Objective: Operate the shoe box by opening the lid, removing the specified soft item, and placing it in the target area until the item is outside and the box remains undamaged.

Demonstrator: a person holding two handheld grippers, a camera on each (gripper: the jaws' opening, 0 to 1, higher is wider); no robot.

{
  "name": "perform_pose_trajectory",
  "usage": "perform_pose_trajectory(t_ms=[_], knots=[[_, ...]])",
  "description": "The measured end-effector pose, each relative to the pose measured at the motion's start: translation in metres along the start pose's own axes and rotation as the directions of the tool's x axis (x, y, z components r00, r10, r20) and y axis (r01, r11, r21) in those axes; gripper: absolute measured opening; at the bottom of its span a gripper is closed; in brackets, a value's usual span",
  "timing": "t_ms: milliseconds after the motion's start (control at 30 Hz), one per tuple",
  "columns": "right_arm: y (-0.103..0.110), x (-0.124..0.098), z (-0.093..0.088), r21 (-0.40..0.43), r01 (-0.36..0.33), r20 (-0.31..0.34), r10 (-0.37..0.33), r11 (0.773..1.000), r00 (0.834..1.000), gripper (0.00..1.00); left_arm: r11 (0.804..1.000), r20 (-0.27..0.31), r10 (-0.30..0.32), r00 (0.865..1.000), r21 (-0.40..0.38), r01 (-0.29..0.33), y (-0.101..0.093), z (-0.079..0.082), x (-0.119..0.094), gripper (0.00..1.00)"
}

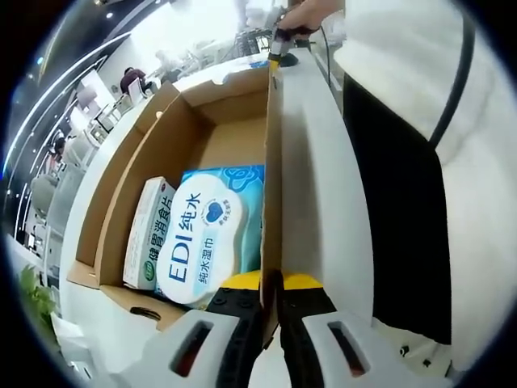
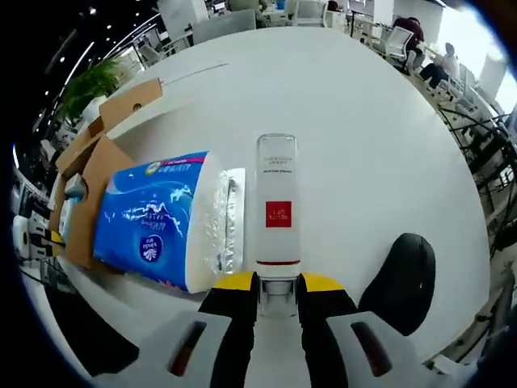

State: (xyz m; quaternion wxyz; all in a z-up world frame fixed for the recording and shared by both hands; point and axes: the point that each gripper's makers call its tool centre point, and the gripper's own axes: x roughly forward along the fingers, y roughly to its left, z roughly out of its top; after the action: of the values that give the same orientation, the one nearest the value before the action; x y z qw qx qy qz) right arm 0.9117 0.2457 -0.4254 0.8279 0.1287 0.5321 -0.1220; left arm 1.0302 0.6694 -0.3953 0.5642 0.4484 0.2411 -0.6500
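The open cardboard shoe box [image 1: 166,153] holds a blue-and-white wet wipes pack [image 1: 206,234] and a green-and-white carton [image 1: 148,230] beside it. Its raised lid [image 1: 311,178], white outside, stands on edge between my left gripper's jaws; my left gripper [image 1: 272,323] is shut on the lid's edge. In the right gripper view a white bottle with a red label [image 2: 277,202] lies on the white table [image 2: 363,121], and my right gripper [image 2: 279,303] is shut on its near end. A blue tissue pack [image 2: 153,218] lies just left of the bottle. The box [image 2: 89,170] sits further left.
A black rounded object [image 2: 408,279] rests on the table to the right of the bottle. A person in a white top and black trousers [image 1: 404,202] stands close beside the box lid. Chairs and seated people are at the room's far side [image 2: 420,48].
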Motion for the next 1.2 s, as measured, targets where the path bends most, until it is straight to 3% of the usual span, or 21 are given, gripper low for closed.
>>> perform_pose_trajectory(t_ms=[133, 333, 567, 767, 900, 1000, 1200], knots=[[-0.007, 0.012, 0.004, -0.032, 0.004, 0.008, -0.004, 0.999, 1.0, 0.18, 1.0, -0.002, 0.003, 1.0, -0.005, -0.003, 0.0, 0.001, 0.0, 0.05], [-0.009, 0.01, 0.003, -0.016, 0.008, 0.012, -0.008, 1.0, 1.0, 0.18, 1.0, -0.004, 0.008, 1.0, -0.012, -0.008, 0.001, 0.002, 0.0, 0.05], [-0.007, 0.009, 0.001, -0.125, 0.027, 0.008, -0.026, 0.992, 1.0, 0.18, 1.0, -0.004, 0.006, 1.0, -0.012, -0.006, 0.001, 0.004, -0.001, 0.05], [-0.011, 0.009, 0.001, -0.12, 0.036, 0.0, -0.036, 0.992, 0.999, 0.19, 1.0, -0.003, 0.007, 1.0, -0.012, -0.007, 0.001, 0.005, -0.002, 0.05], [-0.007, 0.011, 0.0, -0.091, 0.002, 0.003, -0.002, 0.996, 1.0, 0.19, 1.0, -0.003, 0.009, 1.0, -0.014, -0.009, 0.0, 0.003, -0.001, 0.05], [0.002, 0.007, 0.002, -0.084, -0.024, 0.03, 0.026, 0.996, 0.999, 0.27, 1.0, -0.003, 0.007, 1.0, -0.013, -0.007, 0.0, 0.003, -0.001, 0.05], [-0.001, 0.004, -0.005, -0.104, 0.017, 0.049, -0.012, 0.994, 0.999, 0.29, 1.0, -0.004, 0.01, 1.0, -0.012, -0.01, 0.0, 0.005, -0.002, 0.06]])
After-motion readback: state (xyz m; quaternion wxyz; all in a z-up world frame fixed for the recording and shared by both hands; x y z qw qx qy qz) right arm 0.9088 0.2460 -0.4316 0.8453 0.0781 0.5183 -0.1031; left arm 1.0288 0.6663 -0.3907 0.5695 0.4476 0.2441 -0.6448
